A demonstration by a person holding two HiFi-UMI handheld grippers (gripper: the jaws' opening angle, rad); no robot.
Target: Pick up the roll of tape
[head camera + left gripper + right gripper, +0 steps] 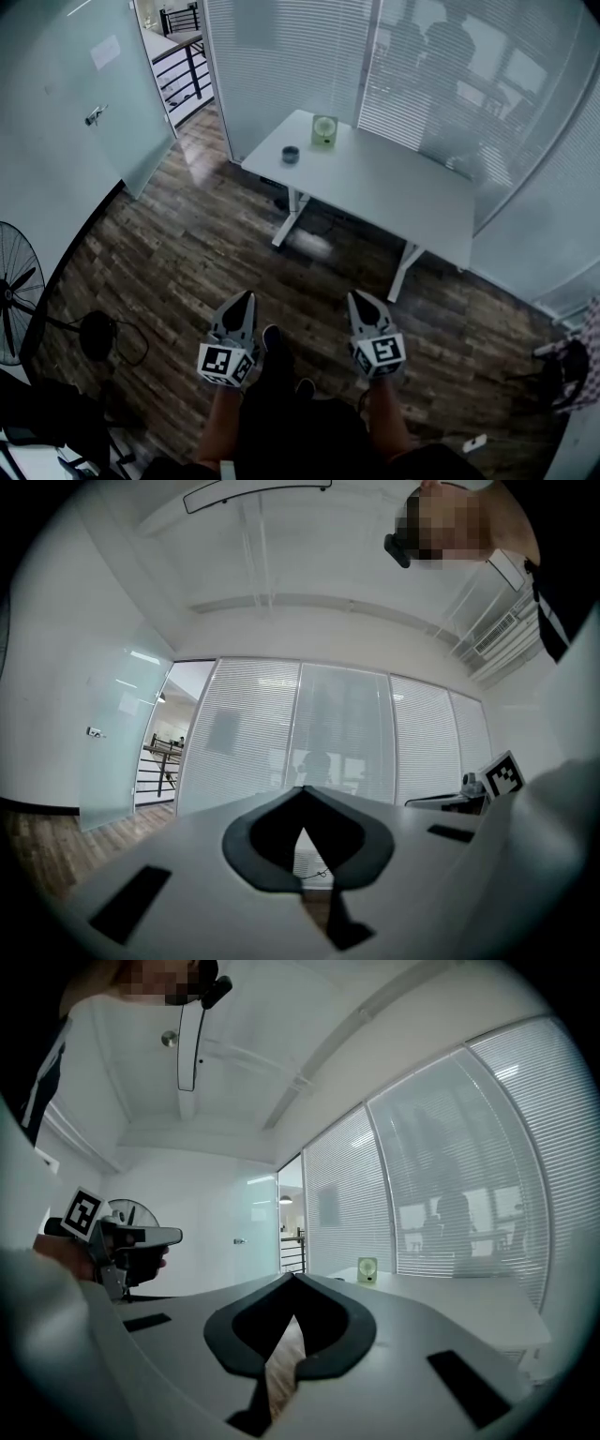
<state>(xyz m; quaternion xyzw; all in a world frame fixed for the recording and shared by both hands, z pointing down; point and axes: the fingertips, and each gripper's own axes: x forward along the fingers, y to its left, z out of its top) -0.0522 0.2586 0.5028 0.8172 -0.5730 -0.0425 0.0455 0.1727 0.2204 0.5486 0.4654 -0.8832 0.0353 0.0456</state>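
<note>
A small dark roll of tape (291,154) lies near the far left corner of the white table (394,192), beside a little green device (324,130). My left gripper (247,298) and right gripper (357,298) are held side by side over the wooden floor, well short of the table, both pointing toward it. Both are shut, with nothing between their jaws. In the left gripper view, my left gripper (302,791) faces the blinds. In the right gripper view, my right gripper (293,1279) faces the table (459,1296) and the green device (367,1270). Neither gripper view shows the tape.
A standing fan (14,291) is at the left with its base (97,335) on the floor. A frosted glass door (103,84) stands open at the far left. Glass walls with blinds (450,66) run behind the table. A dark chair (570,367) stands at the right edge.
</note>
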